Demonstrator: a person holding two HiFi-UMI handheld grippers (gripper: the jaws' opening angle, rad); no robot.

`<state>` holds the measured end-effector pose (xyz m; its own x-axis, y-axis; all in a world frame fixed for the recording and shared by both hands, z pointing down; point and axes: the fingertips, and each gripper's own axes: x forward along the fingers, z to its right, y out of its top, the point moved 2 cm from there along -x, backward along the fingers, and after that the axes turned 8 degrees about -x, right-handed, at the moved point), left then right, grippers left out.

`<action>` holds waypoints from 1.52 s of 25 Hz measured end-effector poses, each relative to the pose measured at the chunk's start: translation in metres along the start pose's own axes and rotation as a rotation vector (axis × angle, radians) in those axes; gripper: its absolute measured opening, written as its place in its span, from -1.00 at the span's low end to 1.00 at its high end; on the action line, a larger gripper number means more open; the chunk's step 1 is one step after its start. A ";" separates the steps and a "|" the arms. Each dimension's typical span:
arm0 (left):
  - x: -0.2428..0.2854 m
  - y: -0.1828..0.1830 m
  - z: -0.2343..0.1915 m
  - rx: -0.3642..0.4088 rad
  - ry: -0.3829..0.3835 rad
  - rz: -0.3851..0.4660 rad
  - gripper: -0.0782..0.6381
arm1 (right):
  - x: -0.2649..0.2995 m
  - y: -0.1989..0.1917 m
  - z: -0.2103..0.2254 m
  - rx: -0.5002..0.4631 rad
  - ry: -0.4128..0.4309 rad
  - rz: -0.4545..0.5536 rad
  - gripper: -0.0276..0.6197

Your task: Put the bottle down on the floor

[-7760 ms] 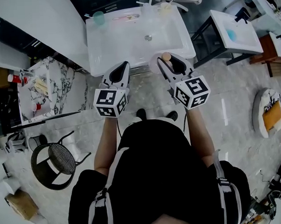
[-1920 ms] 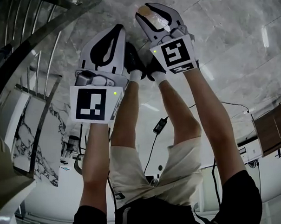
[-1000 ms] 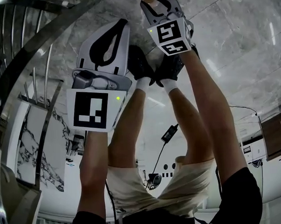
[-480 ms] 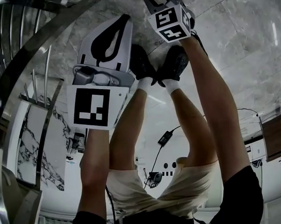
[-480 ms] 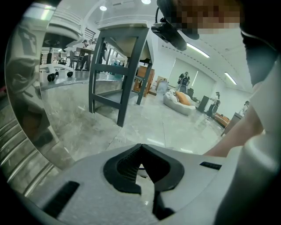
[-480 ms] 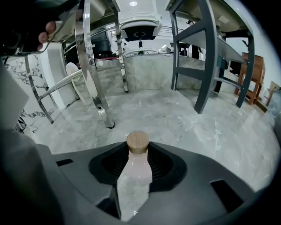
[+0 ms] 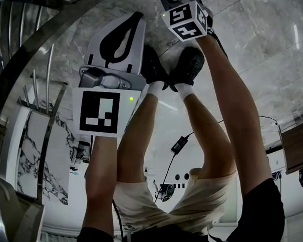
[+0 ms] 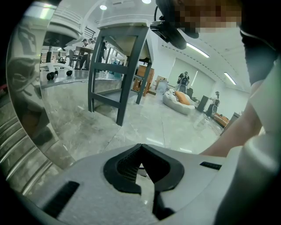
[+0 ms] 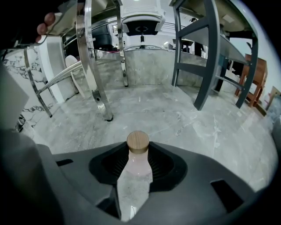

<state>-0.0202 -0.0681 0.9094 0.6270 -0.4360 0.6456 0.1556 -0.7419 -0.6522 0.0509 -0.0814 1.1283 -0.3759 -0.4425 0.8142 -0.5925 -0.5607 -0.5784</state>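
bottle point(image 9: 134, 176) pinched at the neck in my right gripper point(image 9: 138, 151), down low by the floor point(image 9: 189, 116), can't tell if it's landed, left gripper point(image 8: 141, 169) pressed together on nothing, setting down and letting go left.

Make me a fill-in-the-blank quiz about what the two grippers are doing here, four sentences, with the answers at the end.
1. The right gripper has its jaws shut on a ___.
2. The round cap on that item looks made of ___.
3. The left gripper, its jaws together, holds ___.
4. The person's shoes are ___ in colour.
Missing words: bottle; wood; nothing; black.
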 end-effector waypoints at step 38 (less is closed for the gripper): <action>-0.016 0.034 0.027 -0.007 -0.001 0.007 -0.73 | -0.047 0.033 0.010 0.001 0.032 -0.013 -0.52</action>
<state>-0.0040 -0.0723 0.8660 0.6291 -0.4409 0.6402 0.1456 -0.7421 -0.6542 0.0561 -0.0855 1.0706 -0.3908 -0.4123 0.8229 -0.5972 -0.5668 -0.5676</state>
